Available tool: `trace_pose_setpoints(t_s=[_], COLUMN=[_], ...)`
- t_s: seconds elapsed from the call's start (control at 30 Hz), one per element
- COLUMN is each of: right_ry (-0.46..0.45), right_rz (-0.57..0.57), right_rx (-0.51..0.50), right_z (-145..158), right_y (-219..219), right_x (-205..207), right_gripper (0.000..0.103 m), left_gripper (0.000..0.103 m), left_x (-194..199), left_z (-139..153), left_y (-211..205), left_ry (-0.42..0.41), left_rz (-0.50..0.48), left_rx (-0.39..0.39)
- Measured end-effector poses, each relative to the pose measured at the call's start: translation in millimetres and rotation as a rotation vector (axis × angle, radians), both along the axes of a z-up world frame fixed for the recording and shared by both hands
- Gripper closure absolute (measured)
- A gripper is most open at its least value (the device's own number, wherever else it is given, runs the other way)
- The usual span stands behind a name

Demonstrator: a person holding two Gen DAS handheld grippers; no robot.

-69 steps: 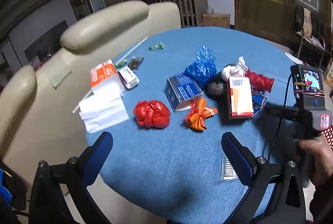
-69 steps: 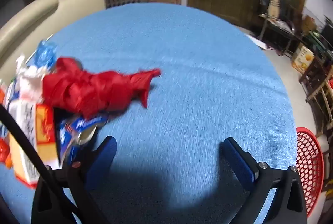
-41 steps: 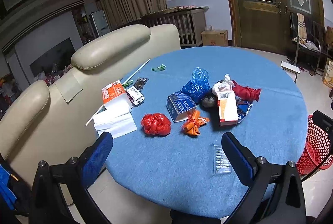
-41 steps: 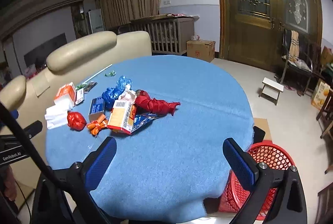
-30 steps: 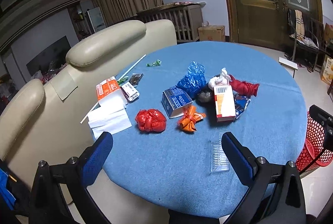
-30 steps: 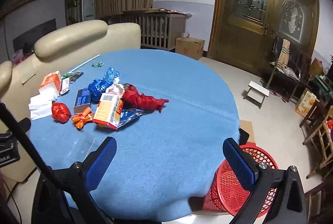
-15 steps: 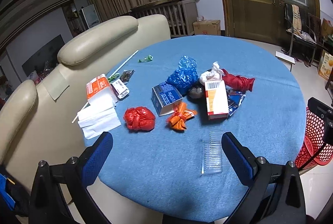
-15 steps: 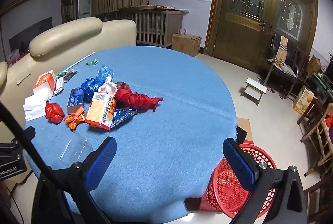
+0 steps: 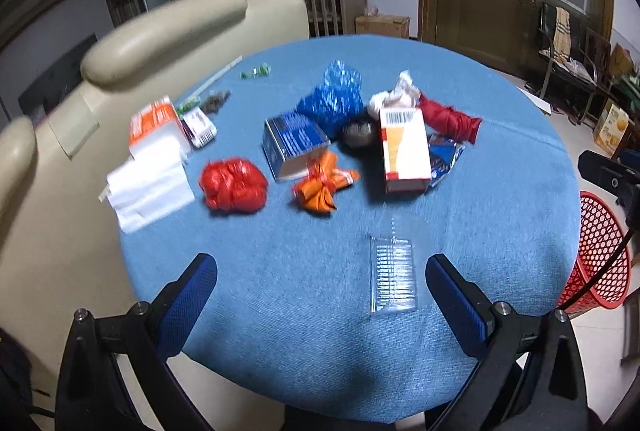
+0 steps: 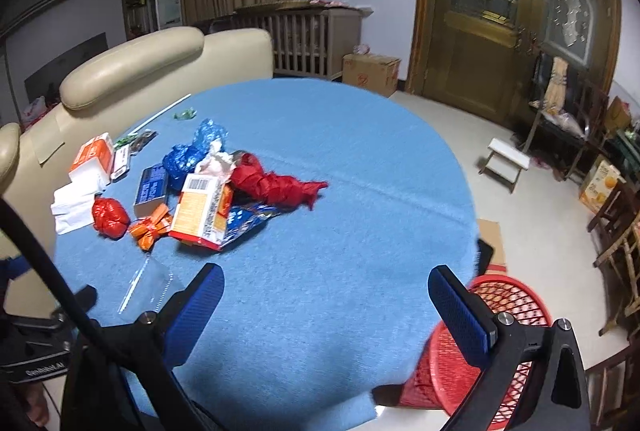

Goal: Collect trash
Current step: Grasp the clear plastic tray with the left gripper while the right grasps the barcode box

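While both claws hang above the near edge, the round blue surface carries the trash in a loose band, listed left to right as the left wrist view shows it.

1. White tissue, at the left edge, beside the cream sofa.
2. Orange pack, touching the tissue's far side.
3. Small white packet, just beside the pack.
4. Red bag, knotted, near the tissue.
5. Blue box, lying tilted.
6. Orange wrapper, touching the box's near end.
7. Blue bag, crumpled, behind the box.
8. Orange-white carton, lying flat, barcode end away.
9. White wad, behind the carton.
10. Red cloth, twisted, at the carton's right.
11. Blue foil, partly under the carton.
12. Clear tray, alone, nearest the left claw.

Left claw: fingers apart, empty, above the surface; the tray lies between the fingers in view, nearer the right one.

Right claw: fingers apart, empty, over the surface's right edge.

Red basket: on the floor, just beside the surface, partly behind the right claw's right finger.
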State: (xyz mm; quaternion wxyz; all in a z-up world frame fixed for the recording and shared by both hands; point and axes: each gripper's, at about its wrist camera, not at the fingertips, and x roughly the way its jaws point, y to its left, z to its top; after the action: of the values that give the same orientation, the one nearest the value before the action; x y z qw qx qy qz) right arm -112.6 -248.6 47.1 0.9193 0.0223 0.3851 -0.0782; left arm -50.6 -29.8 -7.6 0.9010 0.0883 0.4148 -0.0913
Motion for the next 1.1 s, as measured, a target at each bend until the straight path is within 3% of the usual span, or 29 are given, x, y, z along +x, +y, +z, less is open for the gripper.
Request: trace_pose_setpoints(t_s=[0.23, 0.37, 0.43, 0.5, 0.57, 0.63, 0.67, 0.7, 0.83, 0.9, 1.03, 1.07, 1.1], right_ry=[0.043, 0.076, 0.102, 0.123, 0.158, 0.193, 0.206, 0.218, 0.256, 0.268, 0.324, 0.341, 0.351], right_rz=[0.046, 0.096, 0.119, 0.14, 0.167, 0.187, 0.196, 0.201, 0.212, 0.202, 0.18, 0.172, 0.163], right_rx=[0.109, 0.194, 0.256, 0.29, 0.325, 0.354, 0.361, 0.361, 0.344, 0.317, 0.271, 0.248, 0.232], right_z=[-9, -9, -10, -12, -17, -24, -27, -31, -44, -51, -68, -73, -77], right_y=[3, 6, 8, 11, 17, 28, 34, 40, 65, 75, 92, 97, 99], right_x=[30, 56, 74, 88, 105, 123, 131, 138, 162, 173, 192, 196, 198], right_gripper=[0.0, 0.0, 0.0, 0.0, 0.001, 0.004, 0.007, 0.012, 0.015, 0.019, 0.023, 0.032, 0.049], left_gripper=[0.0, 0.001, 0.01, 0.032, 0.038, 0.049, 0.062, 0.065, 0.066, 0.075, 0.077, 0.077, 0.077], left_x=[14, 22, 24, 26, 27, 27, 27, 28, 36, 41, 50, 52, 54], left_z=[-22, -38, -43, -49, -50, -48, -46, -46, -45, -43, -43, -43, -43], left_y=[-9, -18, -19, -20, -17, -12, -9, -5, 18, 30, 50, 54, 56], left_ry=[0.074, 0.102, 0.109, 0.129, 0.137, 0.121, 0.117, 0.117, 0.12, 0.113, 0.112, 0.115, 0.118], left_rz=[-0.06, -0.095, -0.115, -0.152, -0.188, -0.212, -0.226, -0.229, -0.204, -0.186, -0.163, -0.165, -0.17], left_rx=[-0.112, -0.138, -0.151, -0.163, -0.205, -0.221, -0.225, -0.222, -0.23, -0.238, -0.235, -0.239, -0.245])
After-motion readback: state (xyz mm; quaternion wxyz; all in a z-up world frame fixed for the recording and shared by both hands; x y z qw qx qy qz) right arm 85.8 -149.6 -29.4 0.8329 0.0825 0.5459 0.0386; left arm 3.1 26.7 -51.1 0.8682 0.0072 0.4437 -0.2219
